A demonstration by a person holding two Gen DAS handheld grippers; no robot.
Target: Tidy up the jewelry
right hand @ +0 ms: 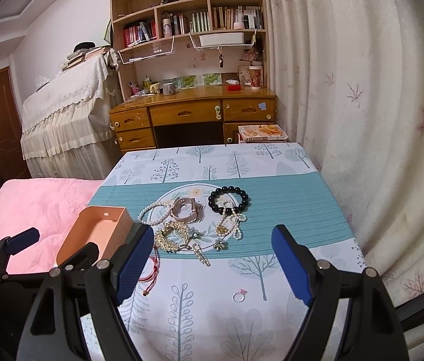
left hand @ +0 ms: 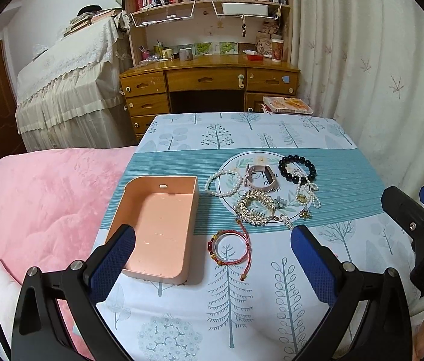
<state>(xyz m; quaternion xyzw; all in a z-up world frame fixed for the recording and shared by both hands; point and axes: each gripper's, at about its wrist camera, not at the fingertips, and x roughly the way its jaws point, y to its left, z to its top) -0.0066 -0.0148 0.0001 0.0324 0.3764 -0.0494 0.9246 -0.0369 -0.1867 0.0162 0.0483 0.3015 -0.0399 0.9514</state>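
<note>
An empty peach box (left hand: 158,225) (right hand: 97,231) stands at the table's left. Right of it lie a white pearl bracelet (left hand: 224,183) (right hand: 152,212), a pink watch (left hand: 258,176) (right hand: 183,209), a black bead bracelet (left hand: 297,169) (right hand: 228,200), a gold leaf comb (left hand: 254,207) (right hand: 171,236), a pearl chain (left hand: 306,191) (right hand: 233,221) and a red cord bracelet (left hand: 231,245) (right hand: 152,266). A small ring (right hand: 239,295) lies near the front. My left gripper (left hand: 212,261) is open above the red bracelet. My right gripper (right hand: 212,266) is open, the ring between its fingers.
The table has a tree-print cloth (left hand: 242,300) (right hand: 212,325). A pink bed (left hand: 40,198) lies to the left, a curtain (right hand: 362,120) to the right. A wooden desk (left hand: 209,81) with shelves stands behind. The right gripper's body (left hand: 422,228) shows at the right edge.
</note>
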